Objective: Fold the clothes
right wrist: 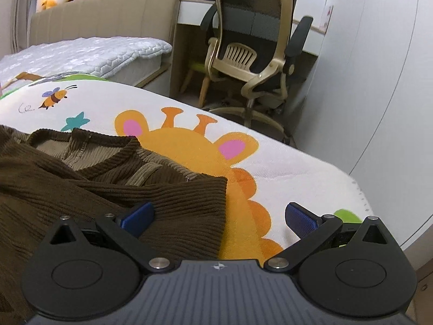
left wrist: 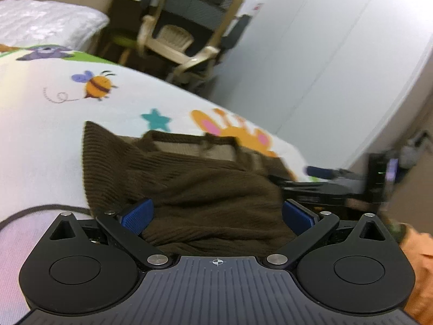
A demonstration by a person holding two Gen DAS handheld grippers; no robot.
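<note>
A dark brown ribbed sweater [left wrist: 189, 184] lies bunched on a white cartoon-print mat [left wrist: 40, 135], its neck opening facing away. My left gripper [left wrist: 217, 216] is open, its blue pads [left wrist: 138, 216] spread wide over the sweater's near part with cloth between them. In the right wrist view the sweater [right wrist: 81, 189] fills the left side, one folded edge ending near the middle. My right gripper [right wrist: 219, 218] is open; its left pad [right wrist: 138, 218] is over the sweater's edge and its right pad over the bare mat [right wrist: 297, 168]. The right gripper also shows in the left wrist view [left wrist: 338, 184], blurred.
A beige and black office chair [right wrist: 257, 54] stands beyond the mat beside a desk. A bed with a white quilted cover [right wrist: 81, 54] and a beige headboard is at the far left. White wardrobe doors [right wrist: 379, 81] line the right side. An orange sleeve [left wrist: 416, 270] is at the right edge.
</note>
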